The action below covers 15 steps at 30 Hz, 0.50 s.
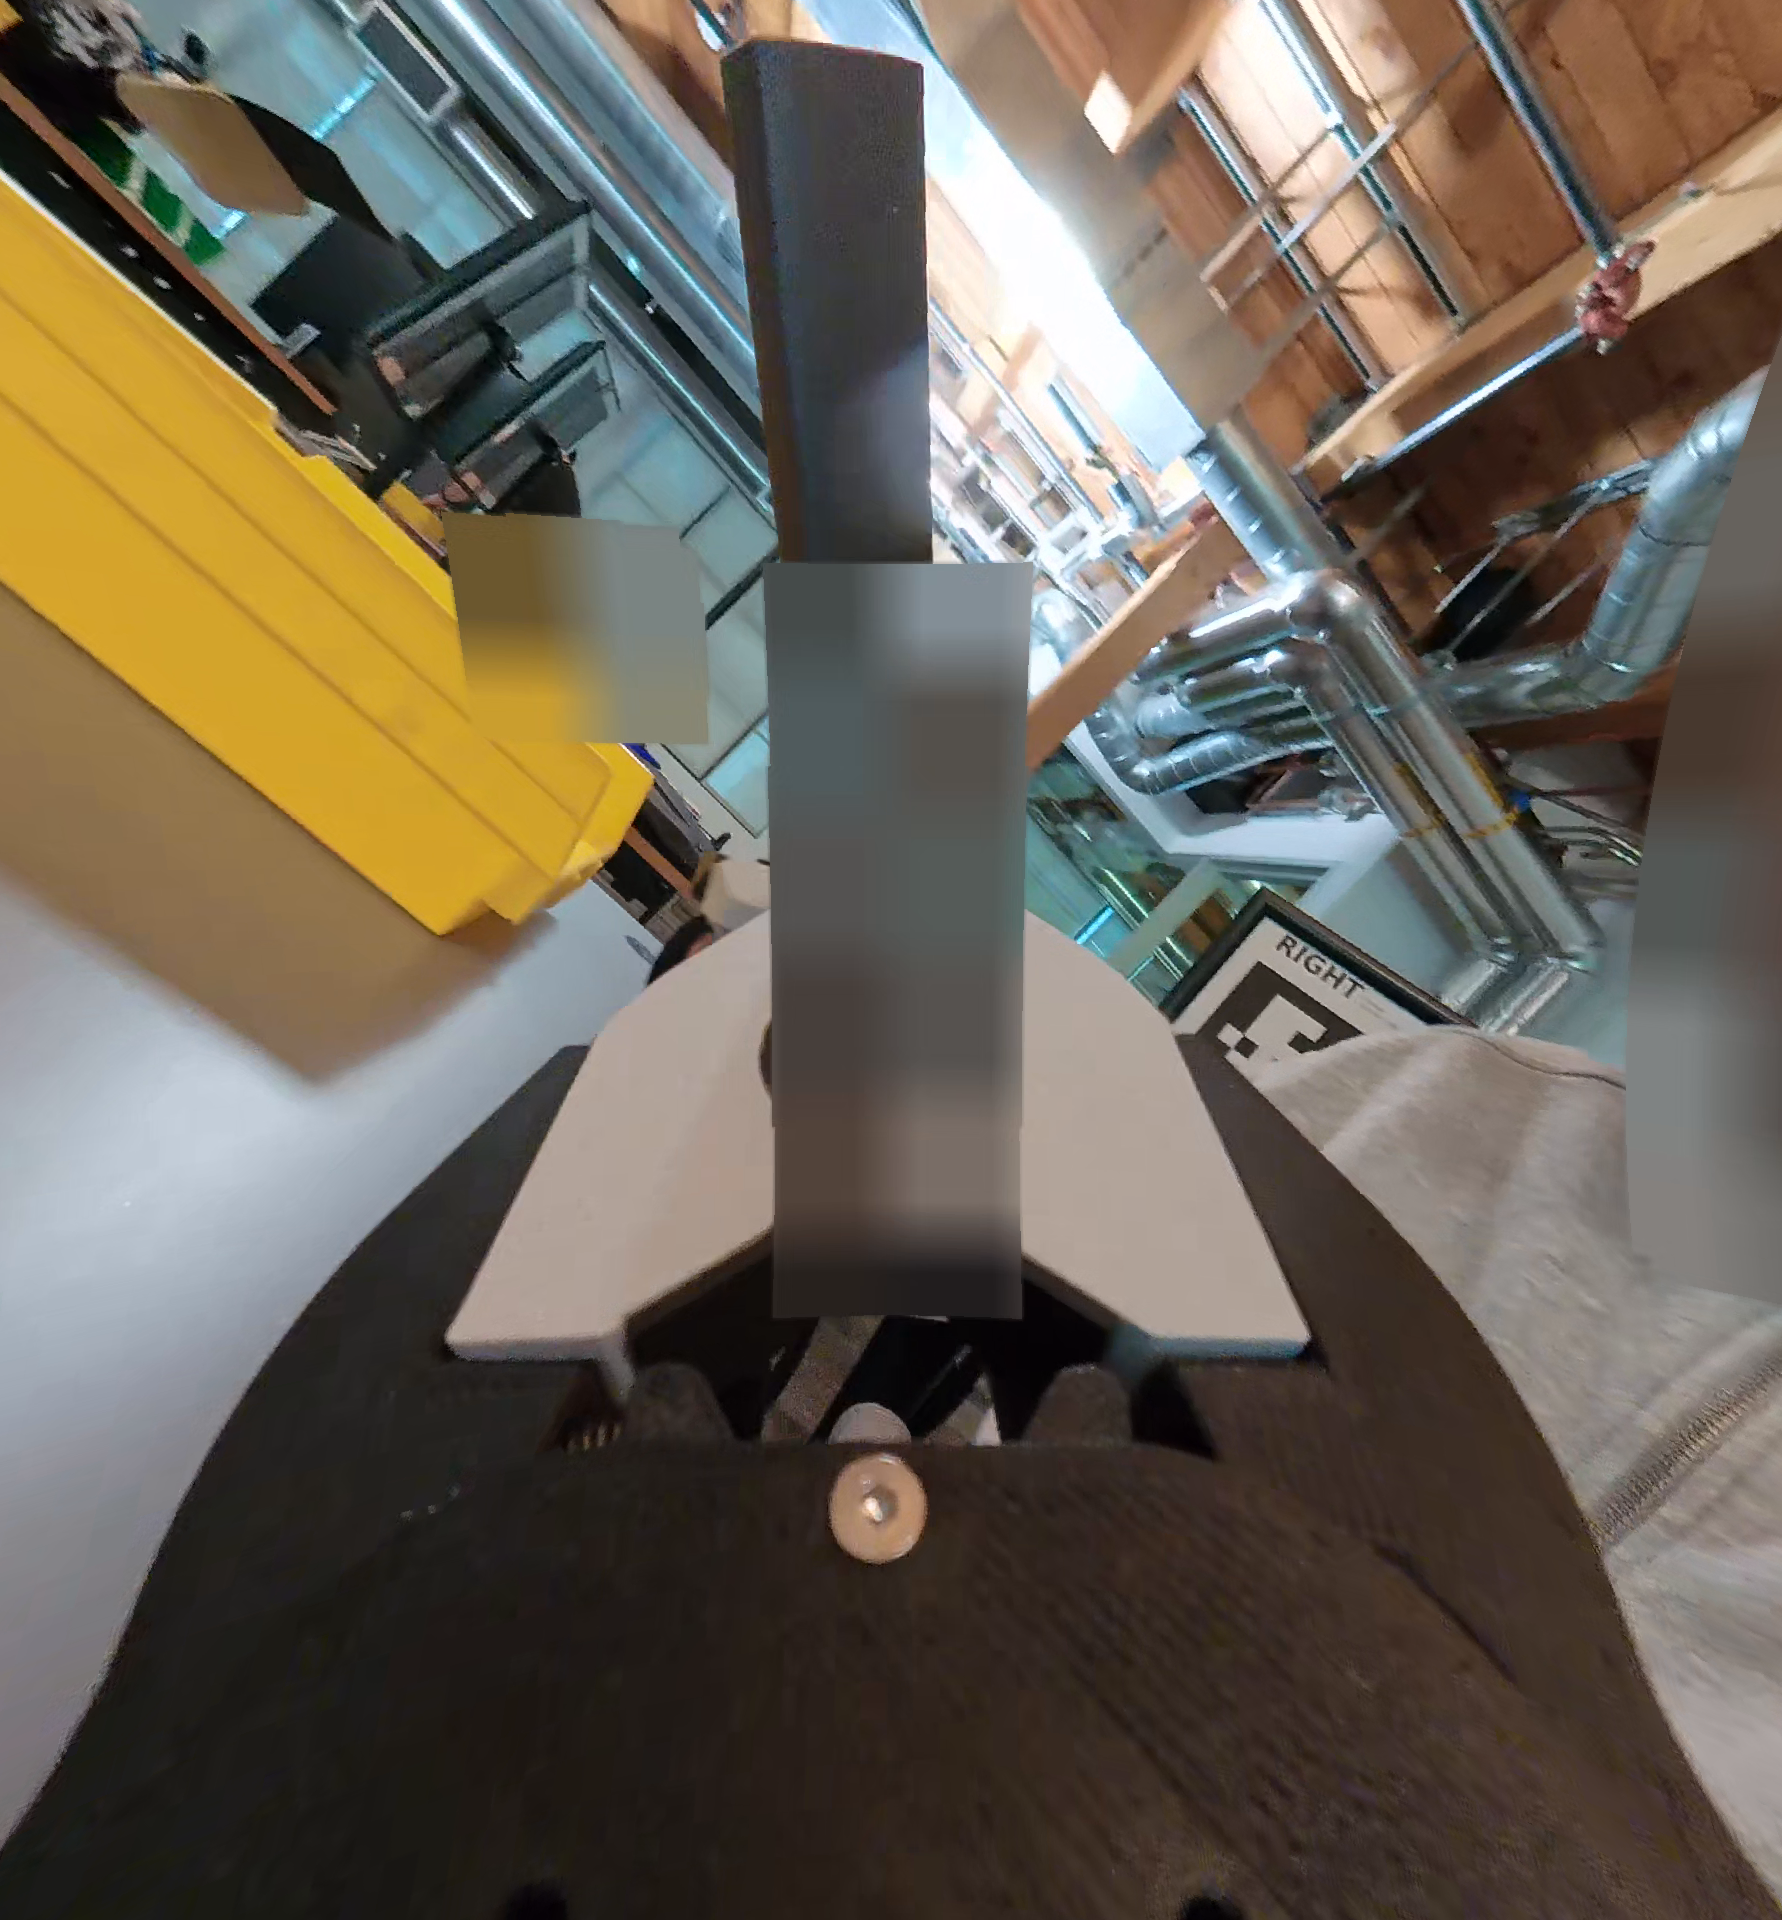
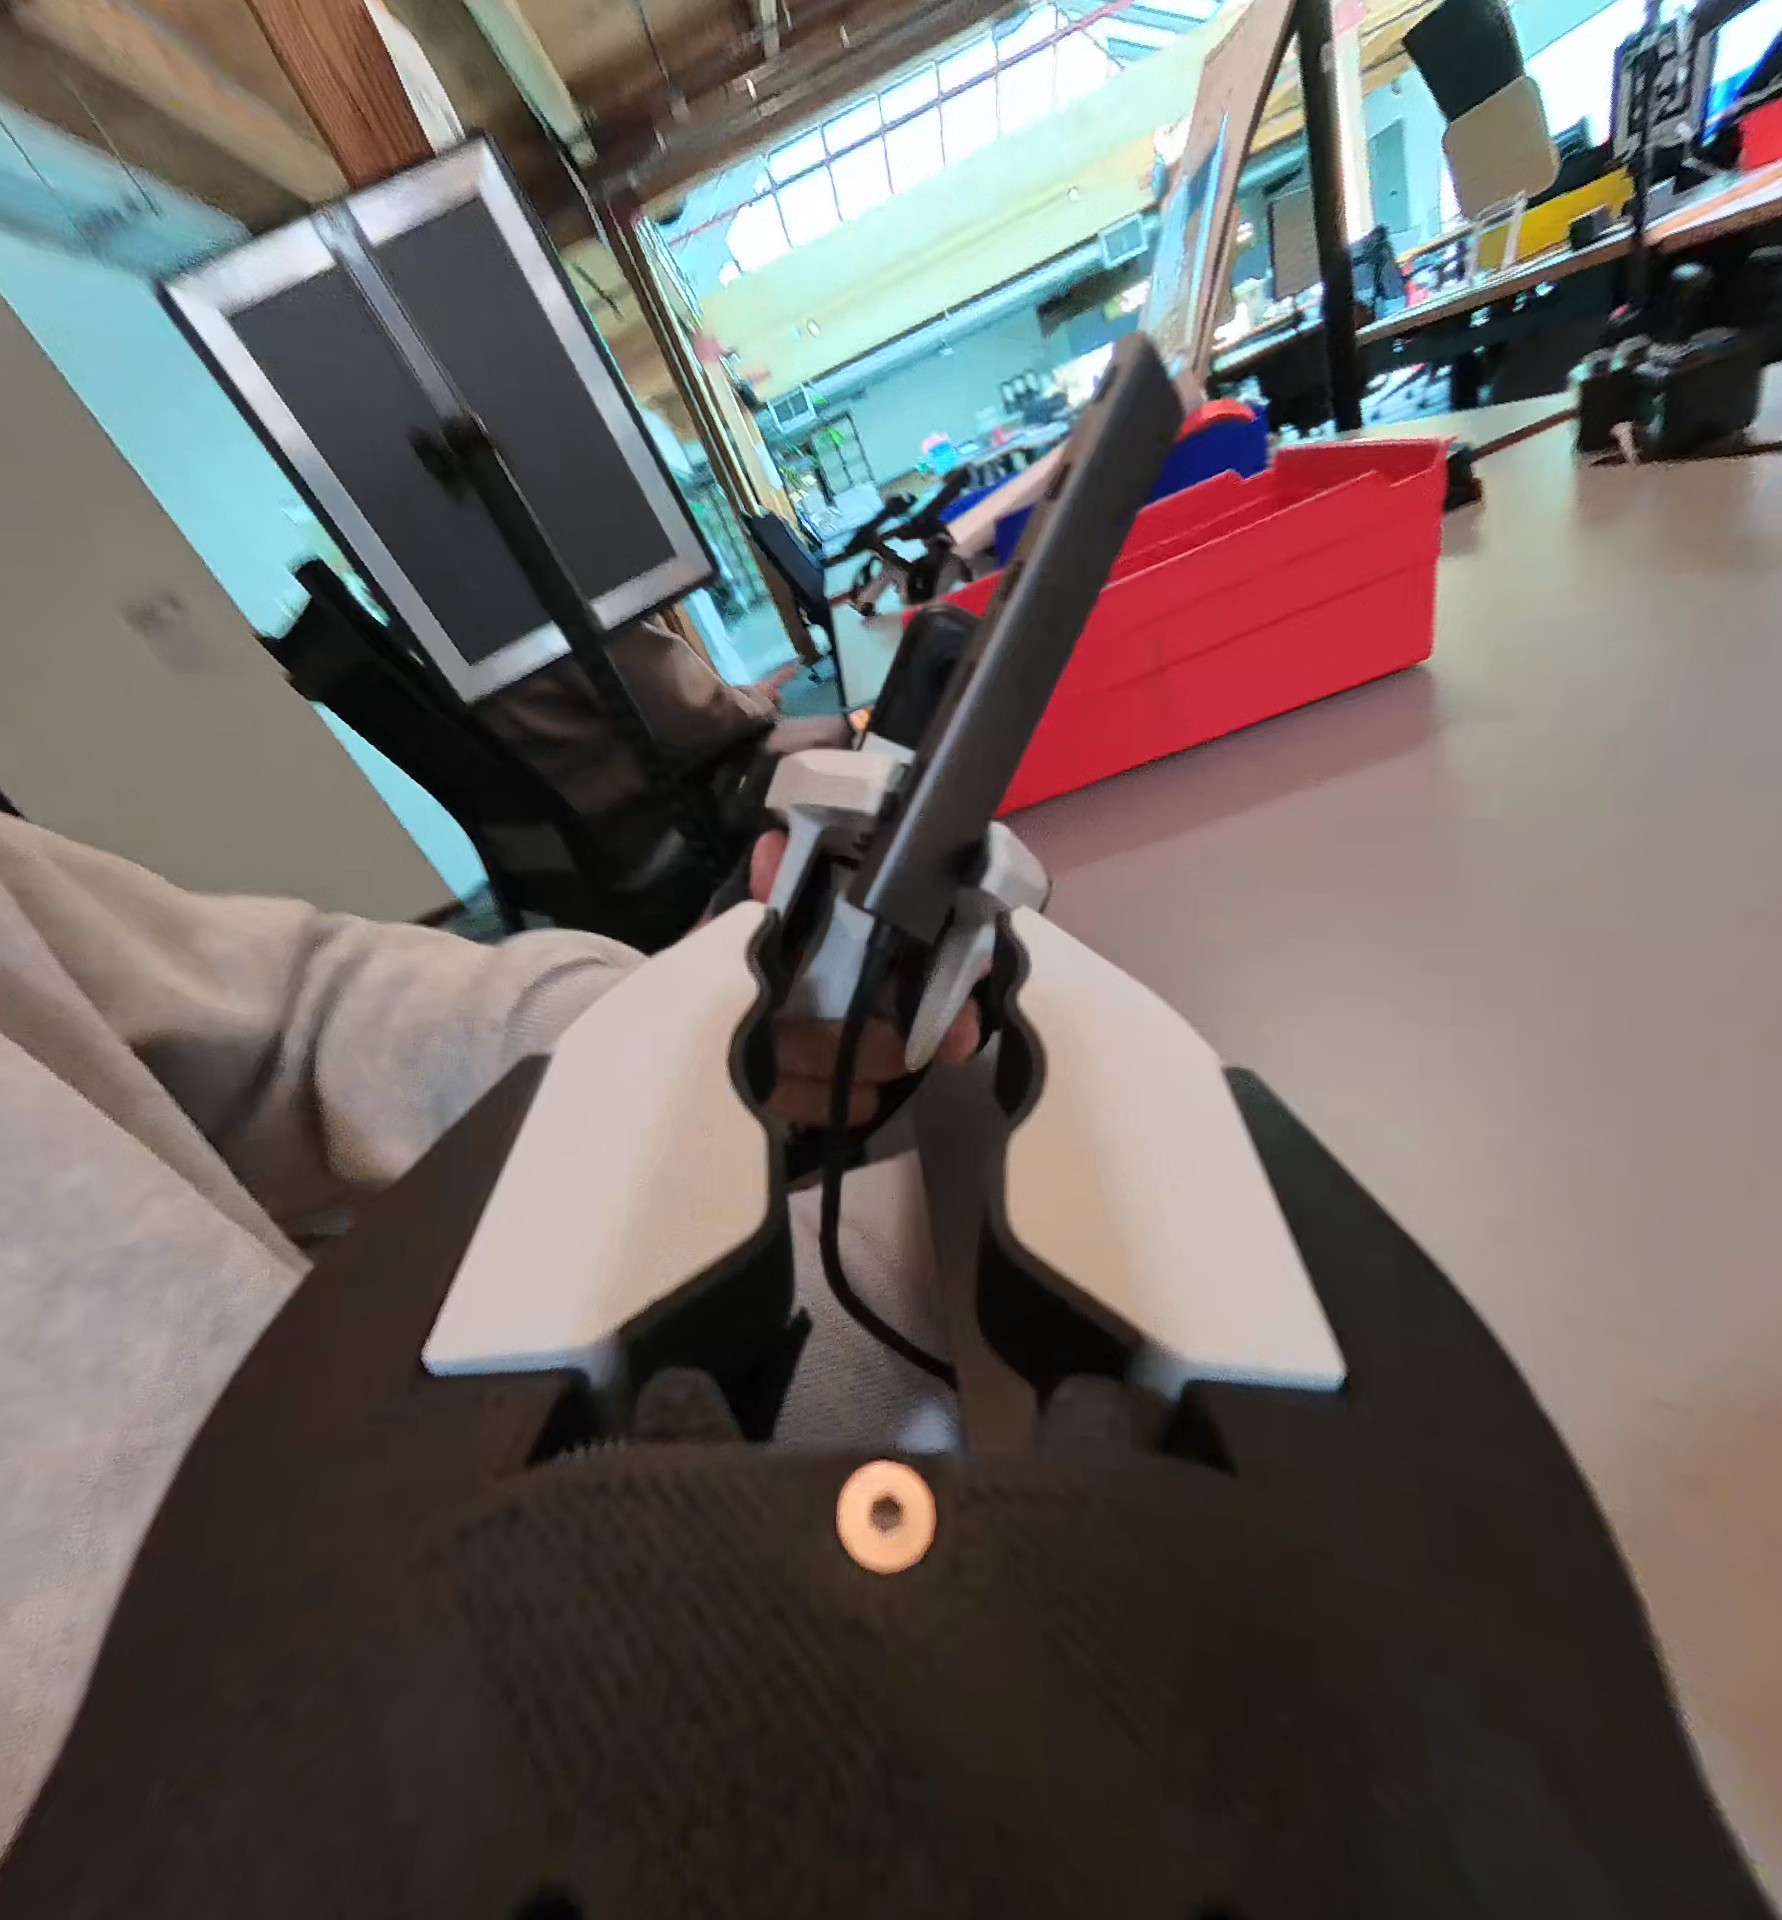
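My left gripper (image 1: 897, 935) points up towards the ceiling and is shut on a dark grey flat slab (image 1: 830, 312) that rises straight out between its white fingers (image 1: 658, 1143). A mosaic patch covers the slab's lower part. In the right wrist view the same slab (image 2: 1053, 613) leans up and right from the left gripper (image 2: 897, 883), which a hand (image 2: 814, 1070) holds, and a black cable (image 2: 835, 1195) hangs from its lower end. My right gripper (image 2: 882, 997) is open and empty. Its fingertips frame that hand and the slab's base.
A yellow bin (image 1: 243, 582) stands on the grey table (image 1: 87, 1143) at left. A red bin (image 2: 1261, 592) sits on the table (image 2: 1489, 1039) beyond the slab. A black chair (image 2: 513, 748) and a dark framed panel (image 2: 440, 416) stand at left. The person's grey sleeve (image 2: 191, 1039) is close by. The grippers are tip to tip, or close to it.
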Each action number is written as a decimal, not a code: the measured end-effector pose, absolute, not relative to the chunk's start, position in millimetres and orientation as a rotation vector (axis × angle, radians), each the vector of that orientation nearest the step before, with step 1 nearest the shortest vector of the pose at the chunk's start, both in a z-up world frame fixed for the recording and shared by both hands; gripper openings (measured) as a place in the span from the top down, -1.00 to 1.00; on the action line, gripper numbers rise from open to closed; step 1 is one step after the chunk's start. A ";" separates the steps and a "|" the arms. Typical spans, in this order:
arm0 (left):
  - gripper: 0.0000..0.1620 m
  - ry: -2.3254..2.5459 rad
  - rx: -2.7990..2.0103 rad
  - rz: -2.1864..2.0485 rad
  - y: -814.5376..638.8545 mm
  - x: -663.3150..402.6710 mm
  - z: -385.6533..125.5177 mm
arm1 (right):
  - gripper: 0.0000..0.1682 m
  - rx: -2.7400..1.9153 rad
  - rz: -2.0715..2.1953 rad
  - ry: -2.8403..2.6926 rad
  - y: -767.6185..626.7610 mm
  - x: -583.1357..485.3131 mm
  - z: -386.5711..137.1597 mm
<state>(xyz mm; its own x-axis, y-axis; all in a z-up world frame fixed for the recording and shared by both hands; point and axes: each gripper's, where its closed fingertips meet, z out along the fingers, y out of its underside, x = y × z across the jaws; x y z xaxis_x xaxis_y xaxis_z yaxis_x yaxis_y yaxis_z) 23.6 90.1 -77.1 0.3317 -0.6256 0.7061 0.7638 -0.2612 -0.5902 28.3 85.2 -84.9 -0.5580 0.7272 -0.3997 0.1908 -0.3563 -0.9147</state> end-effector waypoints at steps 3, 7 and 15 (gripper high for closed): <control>0.75 -0.182 -1.287 -1.335 94.2 26.7 -83.3 | 0.53 -1.178 1.811 -1.541 80.5 25.8 -89.1; 0.76 -0.184 -1.301 -1.289 96.0 30.9 -84.6 | 0.53 -1.160 1.593 -1.556 87.2 21.1 -95.5; 0.84 -0.154 -1.313 -1.152 95.7 28.4 -81.3 | 0.88 -1.108 1.460 -1.570 89.8 25.0 -88.7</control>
